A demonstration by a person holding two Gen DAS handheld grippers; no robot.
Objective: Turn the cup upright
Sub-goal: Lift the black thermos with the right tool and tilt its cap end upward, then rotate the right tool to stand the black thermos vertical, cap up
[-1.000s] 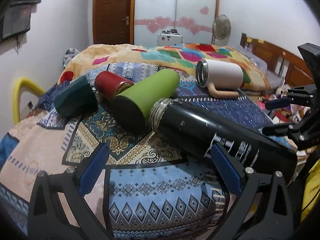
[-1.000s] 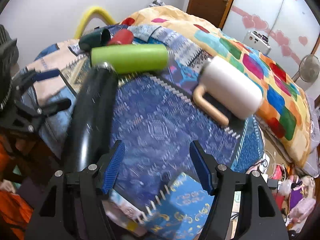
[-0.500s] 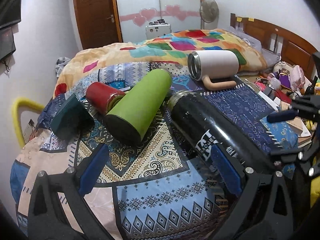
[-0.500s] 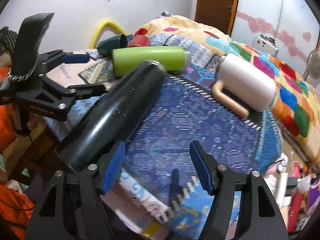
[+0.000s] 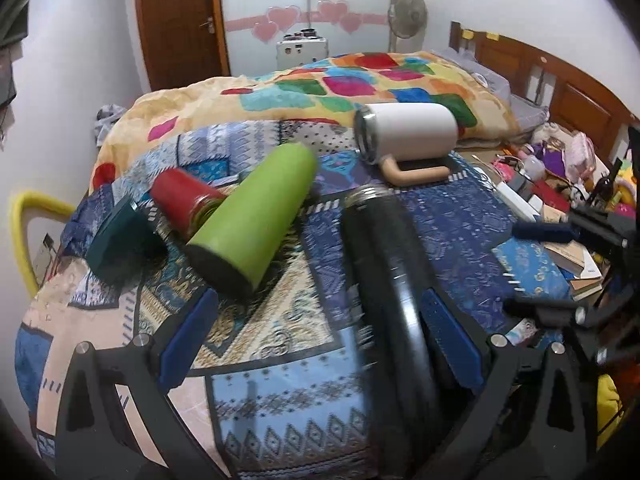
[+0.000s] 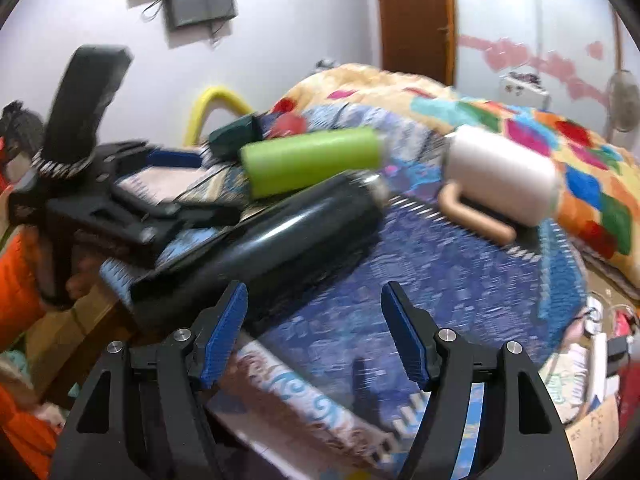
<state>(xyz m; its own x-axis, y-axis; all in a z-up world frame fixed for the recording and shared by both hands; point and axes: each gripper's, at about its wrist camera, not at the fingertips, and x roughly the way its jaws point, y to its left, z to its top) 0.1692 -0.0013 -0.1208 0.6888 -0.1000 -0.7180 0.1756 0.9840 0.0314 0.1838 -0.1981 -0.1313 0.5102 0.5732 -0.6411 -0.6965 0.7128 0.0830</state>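
Several cups lie on their sides on a patterned cloth. A long black flask (image 5: 388,280) lies nearest, its base between my left gripper's (image 5: 320,332) open jaws, close to the right pad. Beside it lie a green flask (image 5: 256,216), a red cup (image 5: 180,200), a dark green cup (image 5: 120,240) and a white mug (image 5: 408,132) with a tan handle. My right gripper (image 6: 316,332) is open and empty, its left pad just beside the black flask (image 6: 280,232). The green flask (image 6: 312,160) and white mug (image 6: 504,172) lie beyond.
A colourful quilt (image 5: 360,84) is heaped behind the cups. The cloth's right edge drops to cluttered books and bottles (image 5: 560,216). A yellow chair back (image 5: 24,216) stands at left. A door (image 5: 180,20) and a fan (image 5: 408,12) are at the back.
The left view has swung so the black flask now runs straight away between the jaws. The right gripper has moved leftward, toward the flask. The cups lie as before.
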